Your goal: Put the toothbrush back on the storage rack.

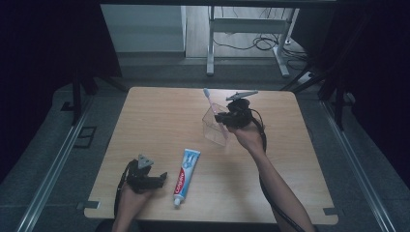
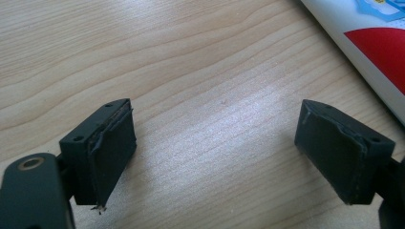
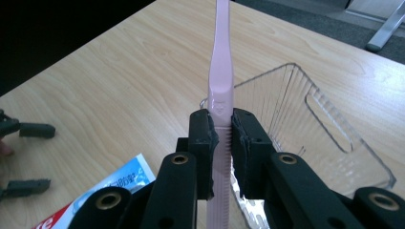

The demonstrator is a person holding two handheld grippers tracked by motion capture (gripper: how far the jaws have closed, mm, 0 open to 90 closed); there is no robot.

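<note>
A: Toothbrush point(image 3: 221, 71), where's it at?

B: Pink one, clamped in my right gripper point(image 3: 222, 138), both jaws pressed on the handle, head end pointing up and away. High view puts the right gripper point(image 1: 226, 117) over the far middle of the table point(image 1: 159, 111), brush point(image 1: 211, 102) sticking up past the rim of the cup

A: Cup?

B: Clear plastic cup point(image 3: 305, 119) with a handle, ribbed walls. In the right gripper view it sits just right of the brush, lower end of the brush beside its near rim. In the high view the cup point(image 1: 214, 126) is tilted under the gripper. Can't tell whether the brush touches the wall

A: Left side?

B: My left gripper point(image 2: 215, 157) has its jaws wide apart, nothing between them, bare wood under them. In the high view it point(image 1: 162, 178) is low at the near left part of the table, jaws pointing right toward the toothpaste

A: Toothpaste position?

B: Tube point(image 1: 186, 175) lies flat, near middle of the table, cap end toward me, blue end away. White, red and blue print. Left gripper view catches its edge point(image 2: 377, 43) top right, close to the right jaw but apart. Right gripper view shows a corner of it point(image 3: 119, 183) bottom left, plus the left gripper's jaws point(image 3: 28, 157) farther off, open

A: Tube and cup touching?

B: No, well apart
</note>
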